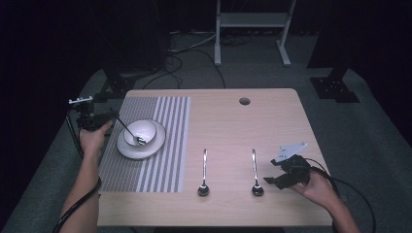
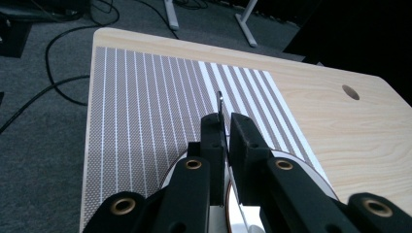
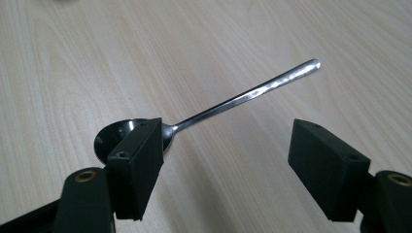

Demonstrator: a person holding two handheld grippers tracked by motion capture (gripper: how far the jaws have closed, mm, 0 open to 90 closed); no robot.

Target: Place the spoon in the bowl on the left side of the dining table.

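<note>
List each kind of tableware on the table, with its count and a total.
Spoons: 3, one held by the left gripper in the bowl, two lying on bare wood.
Bowls: 1.
Plates: 1.
Placemats: 1.
Total: 6.

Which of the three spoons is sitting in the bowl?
The spoon held by the left gripper; its tip rests in the white bowl. The other two spoons lie flat on bare wood.

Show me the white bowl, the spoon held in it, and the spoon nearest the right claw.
White round bowl point(image 1: 145, 128): high view, inner wall.
Thin metal spoon in the bowl point(image 1: 127, 129): high view, handle.
Shiny metal spoon on the table point(image 3: 252, 91): right gripper view, handle.
</note>
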